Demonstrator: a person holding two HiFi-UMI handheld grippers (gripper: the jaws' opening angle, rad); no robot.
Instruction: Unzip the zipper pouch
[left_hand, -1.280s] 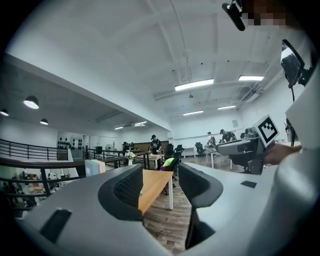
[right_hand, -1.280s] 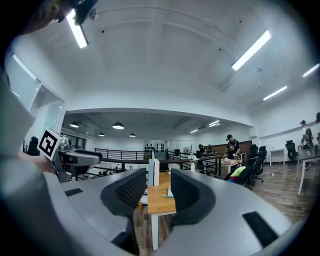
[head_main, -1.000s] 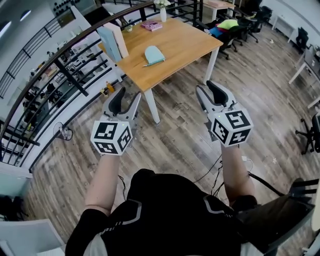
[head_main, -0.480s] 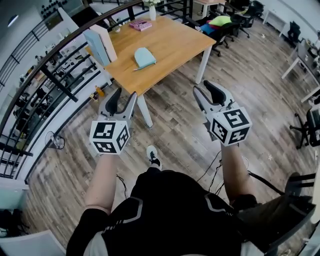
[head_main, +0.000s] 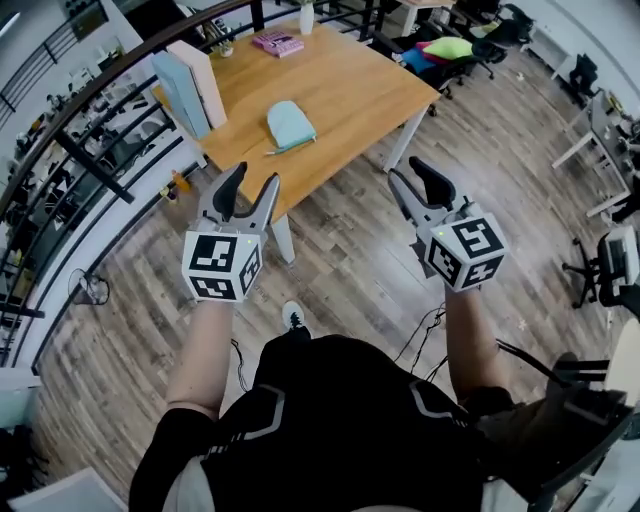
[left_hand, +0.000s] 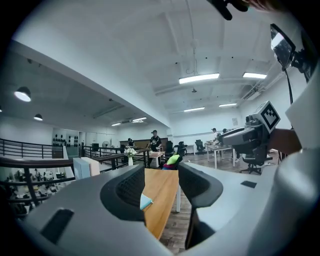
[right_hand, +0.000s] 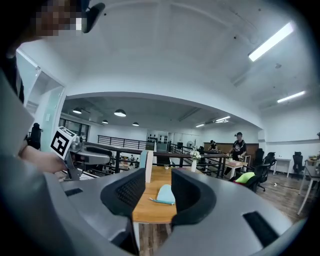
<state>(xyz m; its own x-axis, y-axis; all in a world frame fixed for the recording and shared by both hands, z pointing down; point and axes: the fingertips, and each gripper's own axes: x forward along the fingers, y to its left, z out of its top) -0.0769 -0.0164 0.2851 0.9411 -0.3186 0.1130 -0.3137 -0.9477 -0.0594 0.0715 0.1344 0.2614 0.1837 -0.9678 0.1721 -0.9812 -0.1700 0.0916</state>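
Your left gripper (head_main: 255, 178) and right gripper (head_main: 408, 172) both hang in the air short of the wooden table (head_main: 350, 80), jaws spread and nothing between them. The pale blue zipper pouch (head_main: 290, 126) lies flat on the table top, ahead of both grippers and apart from them, nearer your left one. Its long axis runs roughly away from you, rounded end farthest and the broader, straighter end toward you. A thin dark strip along that near end may be the zipper pull; it is too small to tell.
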